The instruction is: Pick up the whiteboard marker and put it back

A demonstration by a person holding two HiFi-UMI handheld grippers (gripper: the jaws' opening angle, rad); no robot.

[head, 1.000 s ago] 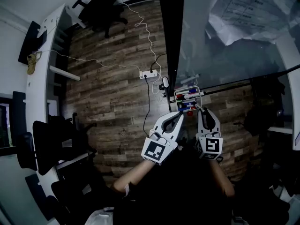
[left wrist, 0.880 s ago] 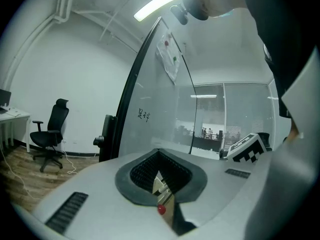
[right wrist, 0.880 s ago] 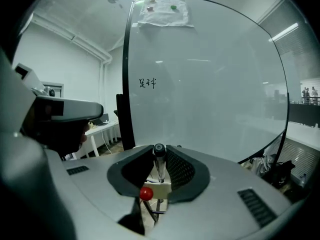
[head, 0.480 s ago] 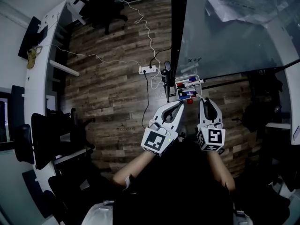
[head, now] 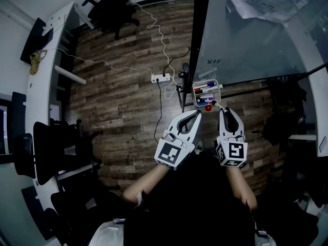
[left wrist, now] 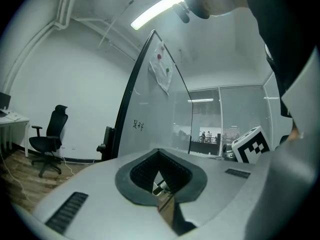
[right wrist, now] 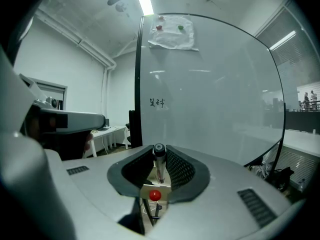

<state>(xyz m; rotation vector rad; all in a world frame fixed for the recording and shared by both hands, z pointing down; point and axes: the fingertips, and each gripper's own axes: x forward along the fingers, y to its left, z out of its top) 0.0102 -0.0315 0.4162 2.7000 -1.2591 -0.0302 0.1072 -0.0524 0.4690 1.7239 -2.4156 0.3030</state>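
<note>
The right gripper (head: 223, 110) is clamping a whiteboard marker (right wrist: 159, 160) near the tray (head: 194, 84), which is holding other markers (head: 207, 89). The left gripper (head: 197, 113) is hovering, jaws together

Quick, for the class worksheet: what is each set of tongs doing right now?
Left tongs: closed, holding nothing.
Right tongs: closed on the whiteboard marker.

Marker tray (head: 206, 93) at whiteboard (head: 246, 45) lower edge, left tongs (head: 197, 115) and right tongs (head: 223, 111) side by side just before it, power strip (head: 160, 78) on floor (head: 123, 111) to left, office chair (head: 113, 6) beyond, worktop (head: 40, 86) far left.
</note>
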